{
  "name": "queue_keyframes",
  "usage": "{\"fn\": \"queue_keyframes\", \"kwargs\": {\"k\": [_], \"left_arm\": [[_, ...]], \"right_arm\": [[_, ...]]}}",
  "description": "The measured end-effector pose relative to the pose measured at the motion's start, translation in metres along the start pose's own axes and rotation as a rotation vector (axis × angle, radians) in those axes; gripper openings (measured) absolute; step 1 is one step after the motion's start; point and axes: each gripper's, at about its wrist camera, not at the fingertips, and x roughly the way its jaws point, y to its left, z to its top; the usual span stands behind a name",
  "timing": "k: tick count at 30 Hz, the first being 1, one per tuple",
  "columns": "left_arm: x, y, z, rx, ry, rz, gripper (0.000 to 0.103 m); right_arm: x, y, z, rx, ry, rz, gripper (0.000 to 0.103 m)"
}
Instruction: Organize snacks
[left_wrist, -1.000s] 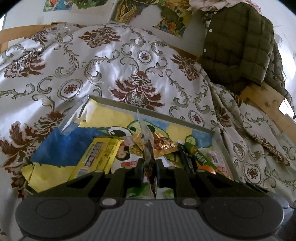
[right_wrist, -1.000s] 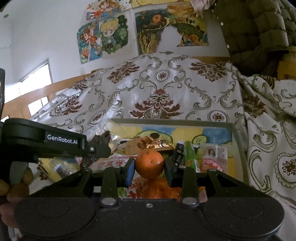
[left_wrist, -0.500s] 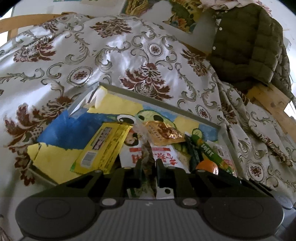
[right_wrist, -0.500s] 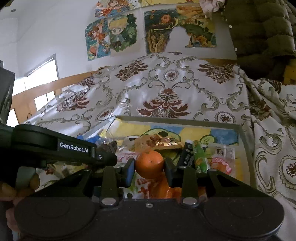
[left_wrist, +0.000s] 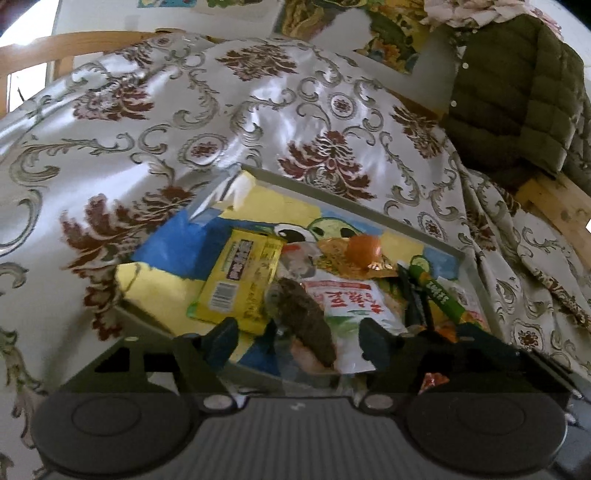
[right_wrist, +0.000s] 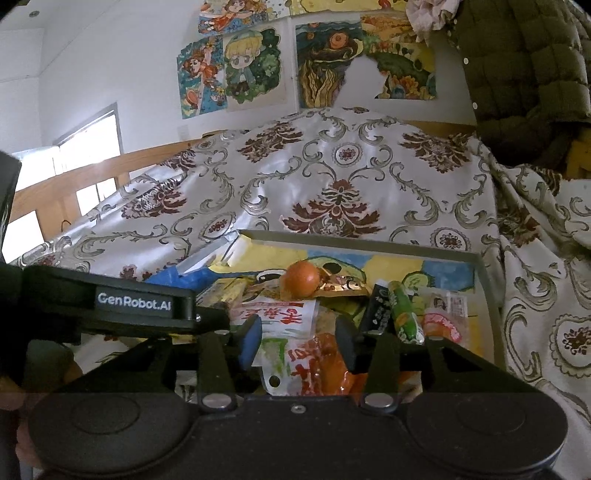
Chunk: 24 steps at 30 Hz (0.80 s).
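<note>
While checking from the near edge, finding both sets of jaws apart and clamped on nothing. Recording left gripper (left_wrist: 297, 332) hanging over tray (left_wrist: 354, 206), dark wrapped snack (left_wrist: 303, 314) lying between its jaws, long axis running away, far end leaning left. Recording right gripper (right_wrist: 298, 332) hovering over the packets. Locating orange (right_wrist: 300, 278) further in, resting on gold packet (right_wrist: 340, 286), straight ahead of the right jaws. Judging the left nearer the dark snack.

"GenRobot.AI", white lettering on the black bar of the left gripper (right_wrist: 133, 306). Red Chinese characters on a white snack pouch (left_wrist: 351, 306), not legible. Barcode and dark printed panel on a yellow packet (left_wrist: 240, 280), characters unreadable. White print on a green stick pack (right_wrist: 404, 314), unreadable.
</note>
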Motion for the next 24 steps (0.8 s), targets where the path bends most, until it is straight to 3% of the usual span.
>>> {"fn": "queue_keyframes", "kwargs": {"k": [3,8,17,24], "left_arm": [[-0.01,0.0,-0.002,0.006,-0.023,0.008,0.085],[-0.037,0.0,-0.004,-0.019,-0.087,0.006,0.098],[-0.096,-0.002,-0.013,-0.004,-0.207,0.034,0.103],[-0.145,-0.008,-0.033,0.031,-0.285,0.075,0.103]], "right_arm": [[-0.01,0.0,0.003,0.002,-0.008,-0.004,0.053],[-0.033,-0.002,0.01,0.032,-0.031,-0.03,0.07],[-0.088,-0.005,0.02,0.085,-0.084,-0.099,0.092],[-0.137,-0.003,0.021,0.126,-0.14,-0.135,0.101]]}}
